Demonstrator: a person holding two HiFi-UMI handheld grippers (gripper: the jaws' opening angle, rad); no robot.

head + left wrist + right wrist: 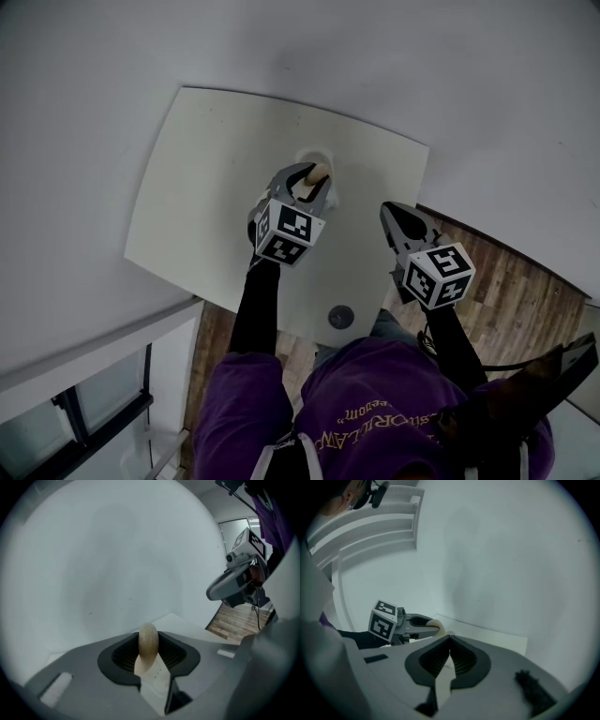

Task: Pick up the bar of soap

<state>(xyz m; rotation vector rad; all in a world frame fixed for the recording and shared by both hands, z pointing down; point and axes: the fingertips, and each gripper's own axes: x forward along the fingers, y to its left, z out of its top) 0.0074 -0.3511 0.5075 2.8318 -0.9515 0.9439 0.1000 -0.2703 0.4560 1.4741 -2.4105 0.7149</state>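
A pale beige bar of soap (318,173) stands on edge between the jaws of my left gripper (313,175), which is shut on it over the white table (216,187). In the left gripper view the soap (148,645) sits upright between the dark ribbed pads (123,656). A small white dish (313,156) shows just beyond the soap. My right gripper (392,214) hovers to the right near the table's edge, jaws together and holding nothing. Its own view shows the tips (450,638) meeting, with the left gripper (425,623) and soap (436,625) beyond.
A small dark round object (341,316) lies near the table's front edge. Wooden floor (511,281) shows to the right of the table. Grey-white walls surround the table, and a window (84,412) is at lower left. The person's purple shirt (375,412) fills the bottom.
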